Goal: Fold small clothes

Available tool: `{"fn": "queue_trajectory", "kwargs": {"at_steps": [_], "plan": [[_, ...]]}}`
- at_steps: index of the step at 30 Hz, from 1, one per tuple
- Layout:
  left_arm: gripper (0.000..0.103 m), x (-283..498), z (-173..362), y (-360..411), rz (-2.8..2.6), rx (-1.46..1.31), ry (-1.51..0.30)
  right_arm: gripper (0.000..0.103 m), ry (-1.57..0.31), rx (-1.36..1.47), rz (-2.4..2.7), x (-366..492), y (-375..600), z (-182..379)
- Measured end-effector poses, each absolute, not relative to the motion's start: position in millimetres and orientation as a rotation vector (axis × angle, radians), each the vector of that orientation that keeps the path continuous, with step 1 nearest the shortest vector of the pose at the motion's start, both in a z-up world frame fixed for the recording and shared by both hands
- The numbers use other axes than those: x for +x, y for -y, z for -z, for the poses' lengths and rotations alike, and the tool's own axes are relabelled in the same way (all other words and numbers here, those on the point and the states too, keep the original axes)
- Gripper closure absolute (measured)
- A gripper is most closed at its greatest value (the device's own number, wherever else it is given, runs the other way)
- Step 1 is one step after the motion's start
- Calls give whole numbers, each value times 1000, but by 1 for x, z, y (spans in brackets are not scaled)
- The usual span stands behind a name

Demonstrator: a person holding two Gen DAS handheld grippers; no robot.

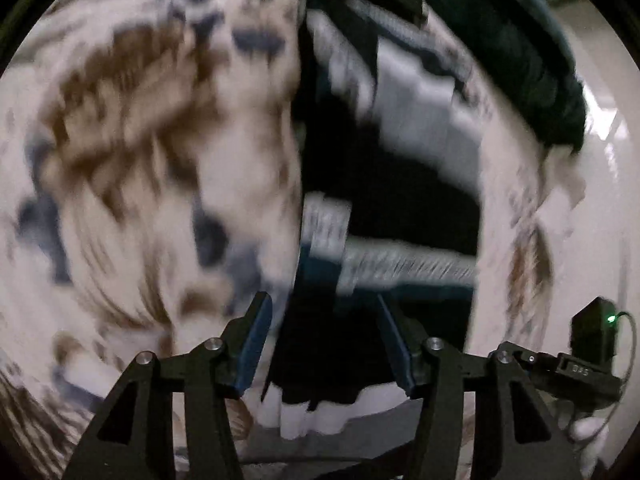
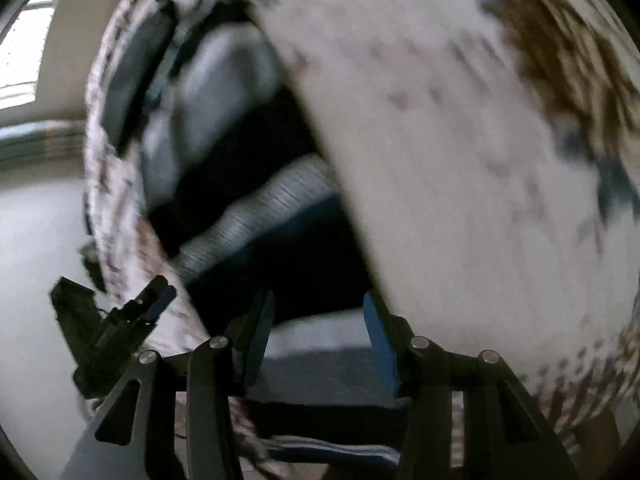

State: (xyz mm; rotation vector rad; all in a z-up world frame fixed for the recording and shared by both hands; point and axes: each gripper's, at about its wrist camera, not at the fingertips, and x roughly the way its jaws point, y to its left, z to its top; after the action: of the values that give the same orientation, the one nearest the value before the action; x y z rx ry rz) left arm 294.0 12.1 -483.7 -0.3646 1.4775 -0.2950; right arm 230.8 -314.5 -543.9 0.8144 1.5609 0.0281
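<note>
Both views are motion-blurred. A small dark garment (image 1: 340, 352) with a grey ribbed band (image 1: 400, 266) and a white patch lies ahead on a white bedcover (image 1: 140, 160) with brown and blue blotches. My left gripper (image 1: 322, 312) is open, its blue-padded fingers (image 1: 256, 340) standing either side of the dark cloth's near part. In the right wrist view the same garment (image 2: 304, 256) with its ribbed band (image 2: 256, 216) lies ahead, and my right gripper (image 2: 320, 312) is open over its edge. The other gripper's body shows at lower left (image 2: 112, 332).
The patterned bedcover (image 2: 480, 180) fills most of both views. A dark teal cloth (image 1: 520, 40) lies at the far right of the bed. A pale floor or wall (image 1: 608, 200) shows beyond the bed edge. A window (image 2: 24, 40) is at upper left.
</note>
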Motion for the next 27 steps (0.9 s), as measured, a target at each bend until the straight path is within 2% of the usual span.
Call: {"fn": "queue_trajectory", "kwargs": {"at_steps": [2,3,4,5,6,7,12,15,17,18,19,23,27], "plan": [[63,282,494,-9,271,-334,-1468,54,-1620,810,-23,210,307,572],[82,279,497,-9,265,-327,-1445,54,-1629,822,-29,206,304,581],[86,279,497,-10,260,-327,-1441,54,-1642,844,-46,199,299,594],[87,280,495,-15,253,-337,-1439,55,-1649,855,-66,195,295,602],[88,282,493,-17,244,-331,-1433,71,-1643,849,-72,192,293,604],[88,284,492,-20,226,-307,-1423,96,-1612,804,-44,188,293,602],[85,281,474,-23,272,-332,-1452,95,-1611,790,-30,180,300,602],[74,253,444,-33,295,-339,-1448,91,-1645,826,-80,175,302,587],[58,229,422,-44,295,-364,-1442,74,-1667,852,-114,157,305,570],[47,214,415,-51,281,-377,-1451,58,-1671,861,-125,147,308,563],[45,199,410,-57,261,-393,-1464,50,-1681,867,-128,134,311,555],[45,152,427,-67,195,-406,-1554,48,-1739,858,-97,83,321,546],[45,119,479,-49,149,-398,-1654,48,-1775,893,-84,59,322,570]]}}
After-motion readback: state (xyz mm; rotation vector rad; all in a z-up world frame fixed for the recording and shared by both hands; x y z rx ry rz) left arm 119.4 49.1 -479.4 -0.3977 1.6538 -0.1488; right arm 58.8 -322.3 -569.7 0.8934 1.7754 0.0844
